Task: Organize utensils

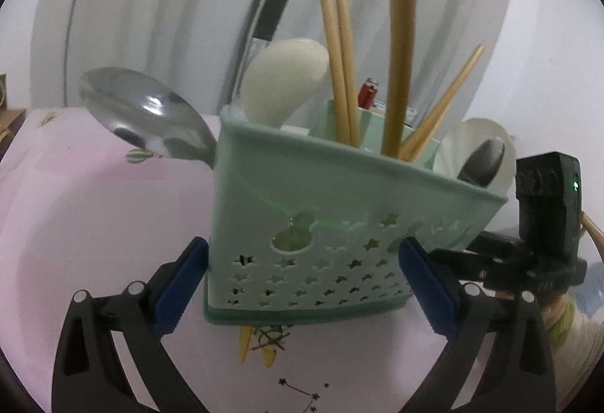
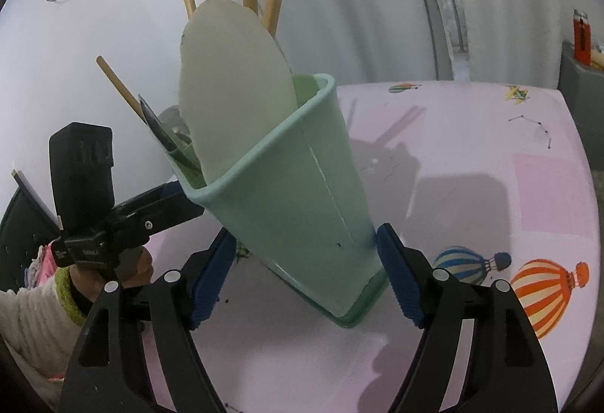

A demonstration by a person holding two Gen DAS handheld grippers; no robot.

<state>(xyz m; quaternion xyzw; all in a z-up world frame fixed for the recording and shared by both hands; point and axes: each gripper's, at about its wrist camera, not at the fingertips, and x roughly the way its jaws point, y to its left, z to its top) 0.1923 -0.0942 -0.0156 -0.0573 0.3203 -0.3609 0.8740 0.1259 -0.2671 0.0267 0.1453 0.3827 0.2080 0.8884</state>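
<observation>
A mint green utensil holder (image 1: 321, 224) with star cut-outs stands on the pink table. It holds several wooden chopsticks (image 1: 339, 54), a white rice paddle (image 1: 283, 80), a large steel spoon (image 1: 143, 114) leaning out to the left, and a smaller steel spoon (image 1: 481, 164) with a white spoon behind it. My left gripper (image 1: 302, 258) is open, its blue pads either side of the holder's front face. My right gripper (image 2: 304, 254) is open around the holder's plain side (image 2: 294, 186), where the paddle (image 2: 234, 84) rises.
The table (image 2: 490, 186) has a pink cloth printed with hot-air balloons (image 2: 547, 296). A grey container (image 2: 581, 73) with a red lighter (image 2: 581, 35) stands at the far right edge. White curtains hang behind. Each gripper appears in the other's view beside the holder.
</observation>
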